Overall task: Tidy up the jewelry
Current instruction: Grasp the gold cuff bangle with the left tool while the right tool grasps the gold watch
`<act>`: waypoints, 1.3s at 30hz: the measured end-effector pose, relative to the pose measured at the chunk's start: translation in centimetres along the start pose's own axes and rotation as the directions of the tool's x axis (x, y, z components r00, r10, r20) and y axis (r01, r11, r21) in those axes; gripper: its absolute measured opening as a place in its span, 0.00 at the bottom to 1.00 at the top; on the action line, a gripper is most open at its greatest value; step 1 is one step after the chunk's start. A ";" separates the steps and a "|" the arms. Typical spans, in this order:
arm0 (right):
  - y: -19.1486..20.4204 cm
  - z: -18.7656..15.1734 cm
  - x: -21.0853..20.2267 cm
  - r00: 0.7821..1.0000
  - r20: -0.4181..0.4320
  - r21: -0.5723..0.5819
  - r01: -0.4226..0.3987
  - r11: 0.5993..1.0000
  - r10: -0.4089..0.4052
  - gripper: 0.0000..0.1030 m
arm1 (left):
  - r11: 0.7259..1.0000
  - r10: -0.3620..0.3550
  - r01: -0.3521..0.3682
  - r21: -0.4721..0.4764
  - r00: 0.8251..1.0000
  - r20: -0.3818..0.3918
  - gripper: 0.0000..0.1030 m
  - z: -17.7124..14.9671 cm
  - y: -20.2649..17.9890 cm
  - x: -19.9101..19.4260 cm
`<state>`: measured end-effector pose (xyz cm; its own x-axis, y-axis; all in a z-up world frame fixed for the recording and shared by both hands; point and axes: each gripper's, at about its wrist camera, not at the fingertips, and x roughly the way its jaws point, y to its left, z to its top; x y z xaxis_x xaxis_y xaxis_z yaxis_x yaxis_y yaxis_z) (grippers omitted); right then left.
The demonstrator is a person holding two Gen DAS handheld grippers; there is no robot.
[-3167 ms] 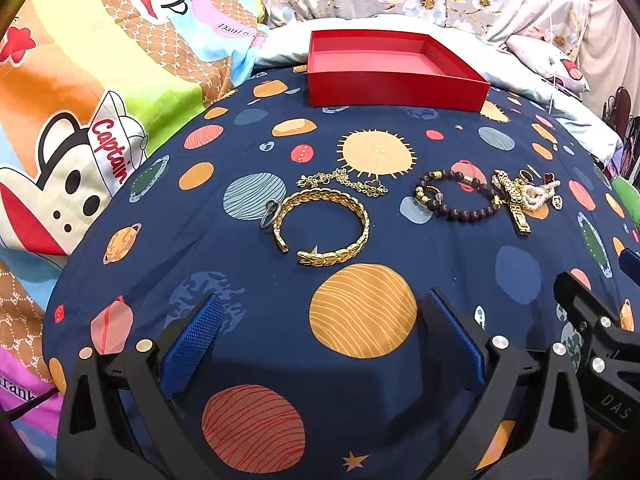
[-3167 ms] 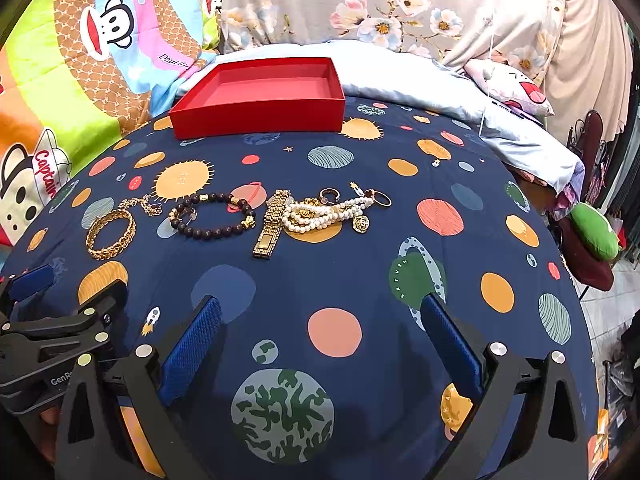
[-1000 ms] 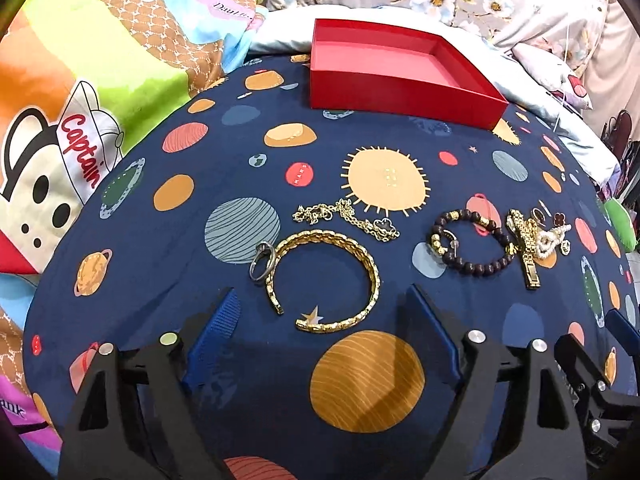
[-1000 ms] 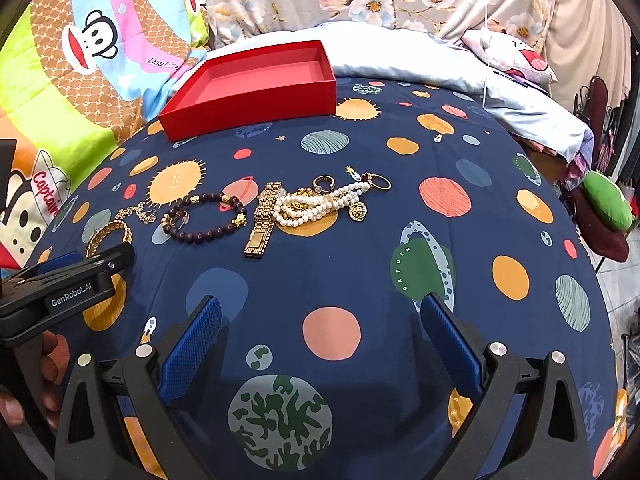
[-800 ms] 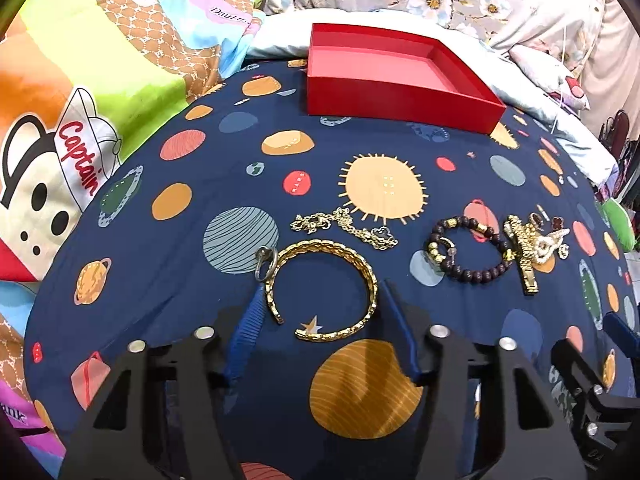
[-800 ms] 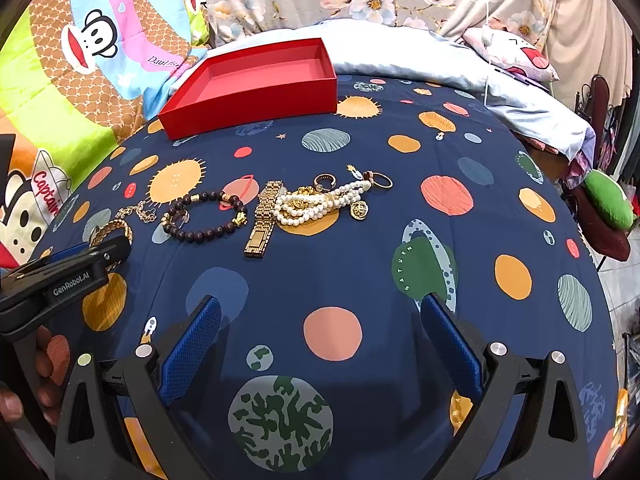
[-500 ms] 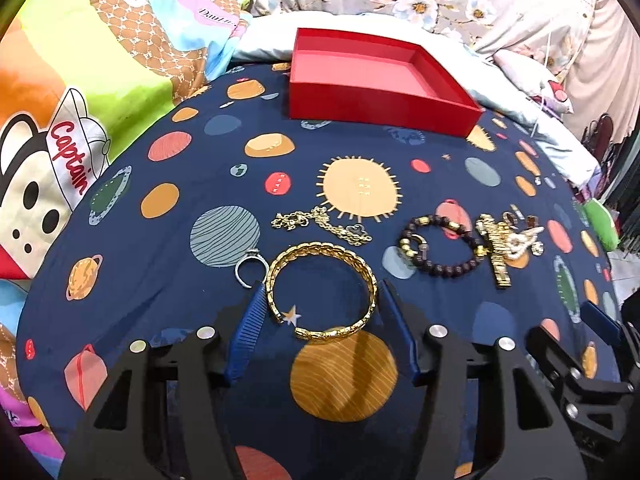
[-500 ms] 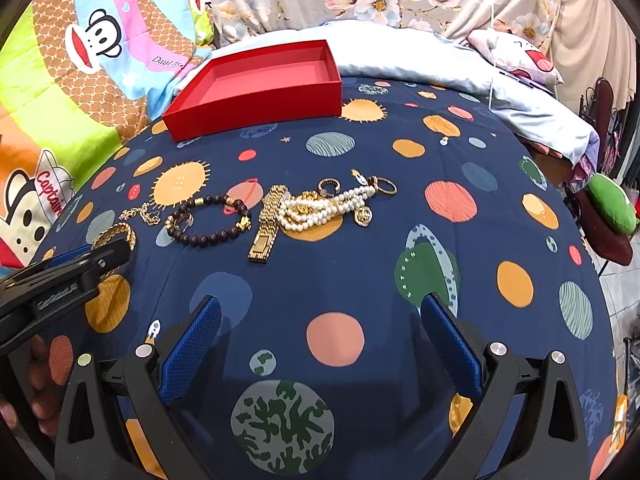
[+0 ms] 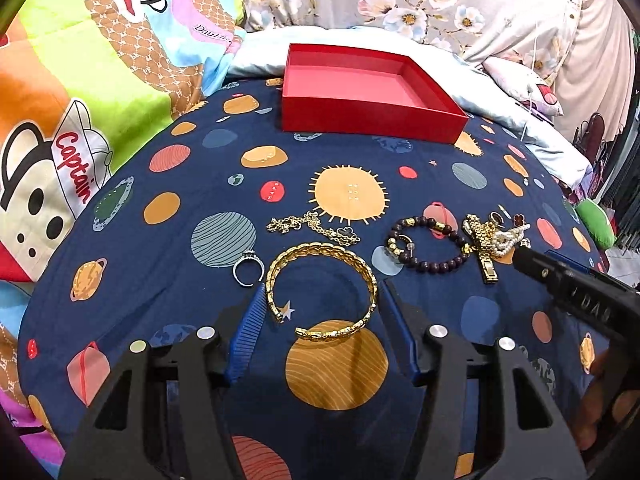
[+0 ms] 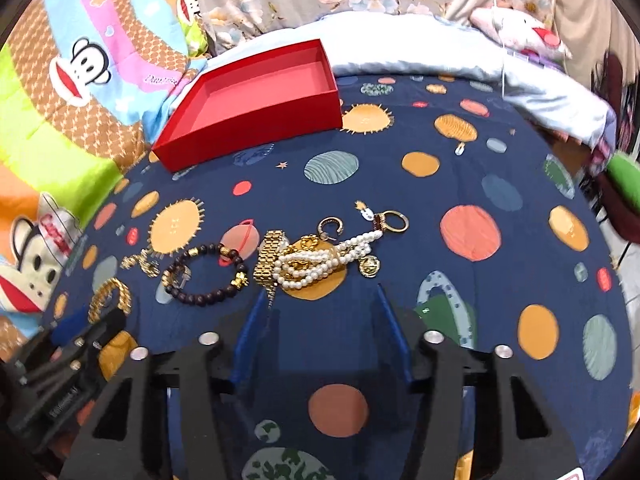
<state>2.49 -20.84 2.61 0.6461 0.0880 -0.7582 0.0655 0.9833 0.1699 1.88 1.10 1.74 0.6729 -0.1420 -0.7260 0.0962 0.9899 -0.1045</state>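
My left gripper is shut on a wide gold bangle, its blue pads pressing the bangle's two sides on the planet-print cloth. A silver ring lies just left of it and a gold chain just beyond. My right gripper is open, close in front of a pearl bracelet tangled with a gold watch band. A dark bead bracelet lies to its left. The empty red box stands at the far side and shows in the right wrist view too.
Small rings, a hoop earring and a gold pendant lie beyond the pearls. Cartoon monkey bedding rises on the left, floral pillows at the back. The cloth drops away at the right edge.
My left gripper has closed in from wide open onto the gold bangle. My right gripper has moved forward toward the pearl bracelet and its jaws have narrowed.
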 end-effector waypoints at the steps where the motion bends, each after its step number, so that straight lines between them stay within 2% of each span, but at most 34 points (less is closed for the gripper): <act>1: 0.1 0.0 0.1 1.000 -0.006 0.010 -0.019 1.000 0.019 0.45 | 1.000 0.001 -0.001 -0.004 1.000 0.001 0.54 -0.1 0.1 0.1; 5: 1.6 -0.1 0.7 0.999 -0.018 -0.028 -0.039 0.999 0.038 0.37 | 1.000 -0.003 0.003 -0.007 1.000 -0.003 0.54 -0.3 0.2 0.4; 6: 2.1 -0.1 1.1 0.999 -0.026 -0.043 -0.045 0.998 0.044 0.28 | 1.000 -0.002 0.002 -0.006 1.000 -0.004 0.54 -0.3 0.2 0.5; 9: 2.8 -0.2 2.0 0.997 -0.047 -0.056 -0.058 0.997 0.055 0.14 | 1.000 0.000 0.000 -0.002 1.000 -0.008 0.54 -0.5 0.2 0.7; 23: 3.4 1.0 3.4 0.999 -0.030 -0.082 -0.033 0.996 0.031 0.11 | 1.000 -0.021 0.021 -0.020 1.000 -0.010 0.54 -0.5 0.5 1.1; 32: 2.7 1.7 -0.4 0.997 0.033 -0.066 -0.070 0.995 0.072 0.10 | 0.999 -0.024 0.023 -0.033 1.000 -0.004 0.54 -0.4 0.6 0.6; 39: 2.7 2.7 -3.4 0.994 0.076 -0.084 -0.075 0.994 0.081 0.10 | 0.998 -0.054 0.055 -0.036 0.998 0.044 0.54 1.0 0.4 -2.0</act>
<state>2.53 -18.92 7.36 0.7049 0.1555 -0.6921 -0.0470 0.9838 0.1731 1.28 1.80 3.81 0.6983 -0.1950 -0.6888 0.1069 0.9798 -0.1690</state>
